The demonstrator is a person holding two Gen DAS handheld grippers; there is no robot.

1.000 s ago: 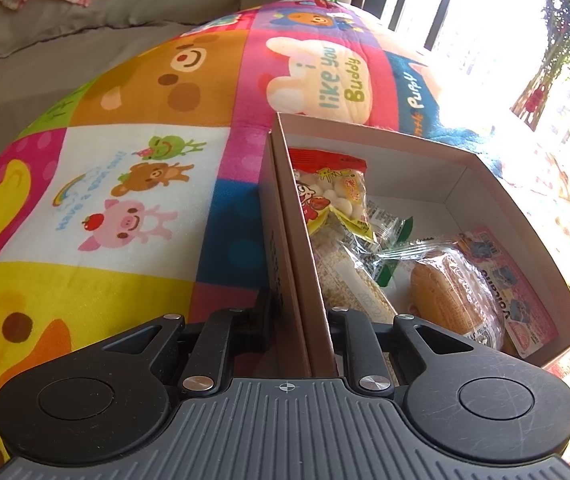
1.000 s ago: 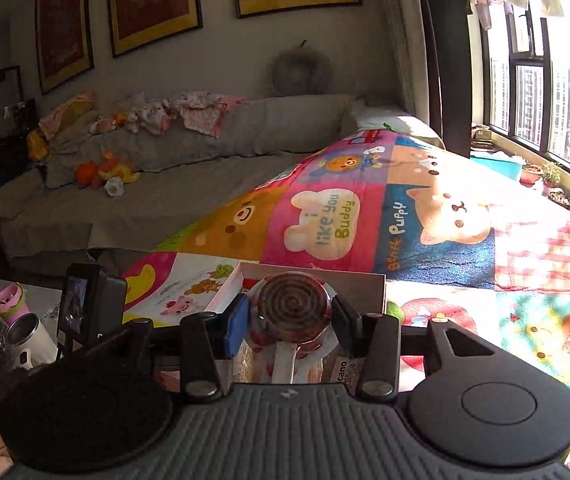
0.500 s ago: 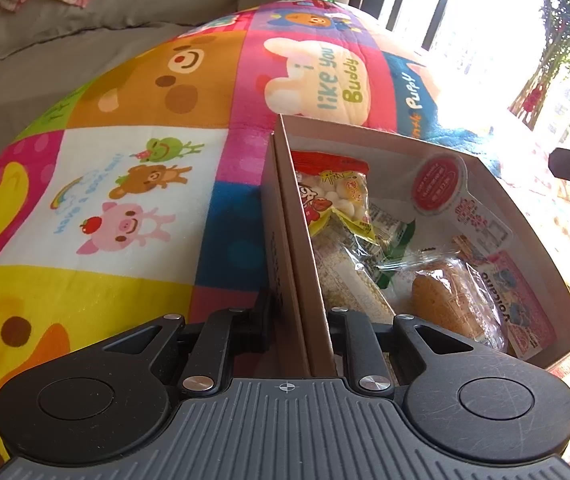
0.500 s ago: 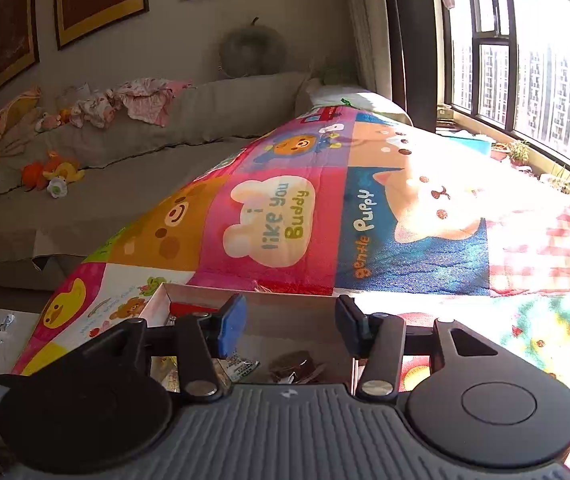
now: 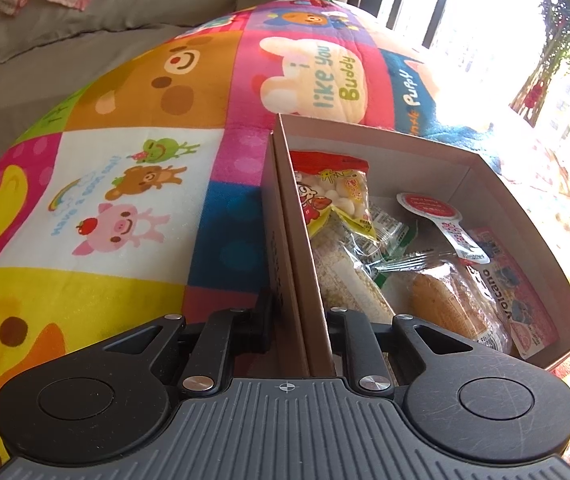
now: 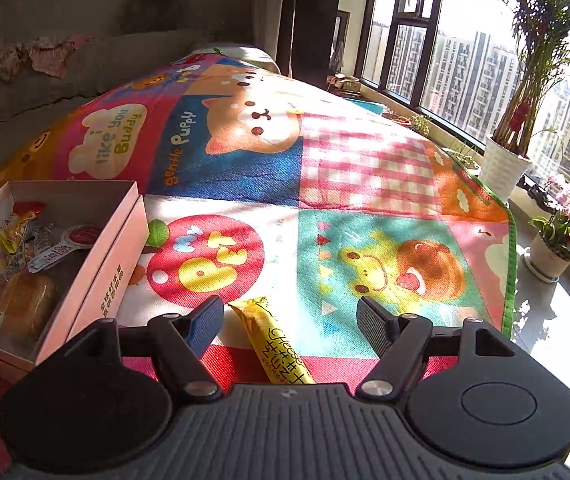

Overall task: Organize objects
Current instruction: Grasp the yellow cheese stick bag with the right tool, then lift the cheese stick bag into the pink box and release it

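My left gripper [image 5: 299, 320] is shut on the near side wall of a cardboard box [image 5: 425, 172] that sits on a colourful cartoon mat [image 5: 133, 200]. Inside the box lie a red round lollipop [image 5: 429, 206], a snack bag [image 5: 333, 192], wrapped bread [image 5: 449, 304] and other packets. In the right wrist view the box [image 6: 113, 256] is at the left, with the lollipop [image 6: 81, 236] in it. My right gripper [image 6: 289, 308] hovers low over the mat with its jaws opening. A yellow cheese stick [image 6: 277, 344] lies on the mat between its fingers, and the pads stand clear of it.
The mat's green edge [image 6: 509, 264] runs along the right, with bare floor beyond it. A white potted plant [image 6: 501, 168] and a pot of pink flowers [image 6: 557, 240] stand by the window. A grey sofa [image 5: 85, 12] with clothes lies behind the mat.
My right gripper held the lollipop over the box, dropped it inside, then swung right and down over the yellow stick with its jaws wider. My left gripper kept its hold on the box wall.
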